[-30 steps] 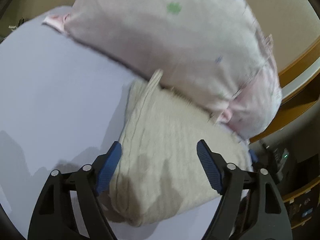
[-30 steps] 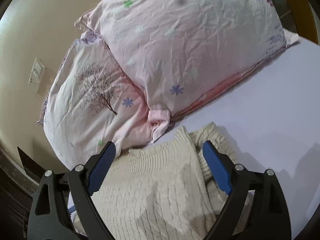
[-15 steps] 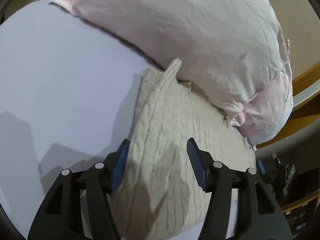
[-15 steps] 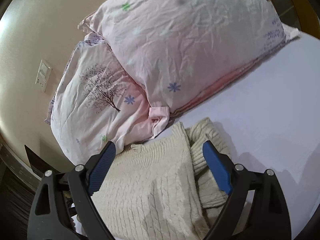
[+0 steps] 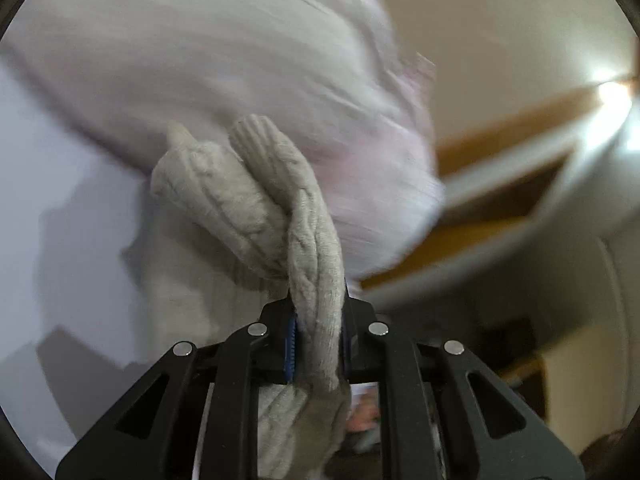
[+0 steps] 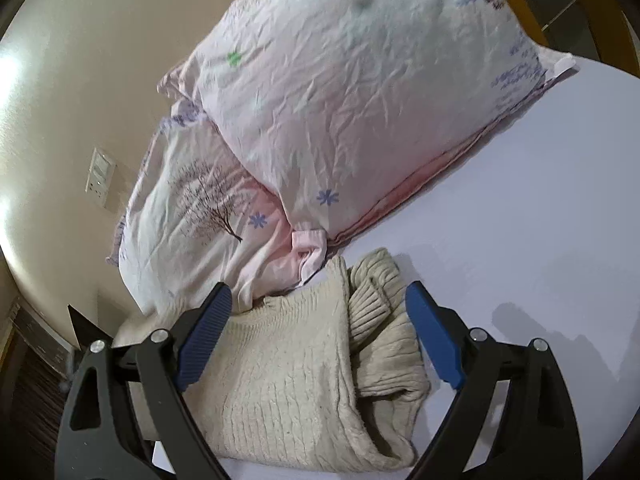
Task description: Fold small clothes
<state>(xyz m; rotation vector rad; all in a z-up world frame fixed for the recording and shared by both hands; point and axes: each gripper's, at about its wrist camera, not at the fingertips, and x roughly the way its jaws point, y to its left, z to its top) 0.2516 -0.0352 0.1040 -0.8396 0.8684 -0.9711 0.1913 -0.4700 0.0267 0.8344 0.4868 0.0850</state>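
Note:
A cream cable-knit sweater (image 6: 288,372) lies bunched on the pale lilac bed sheet (image 6: 540,220), against the pillows. My right gripper (image 6: 320,340) is open and hovers just above it, blue pads on either side of the knit. In the left wrist view, my left gripper (image 5: 316,340) is shut on a thick fold of the same sweater (image 5: 256,200), which bulges up and forward from between the pads. That view is motion-blurred.
Two pink printed pillows (image 6: 360,100) rest against the beige wall (image 6: 80,80) right behind the sweater. A wall switch plate (image 6: 100,176) is on the left. Wooden bed-frame edging (image 5: 500,168) and dark furniture lie beyond the mattress edge.
My left gripper has closed on the sweater and lifted a fold of it, swinging the view up. The right gripper has stayed open and drifted slightly back.

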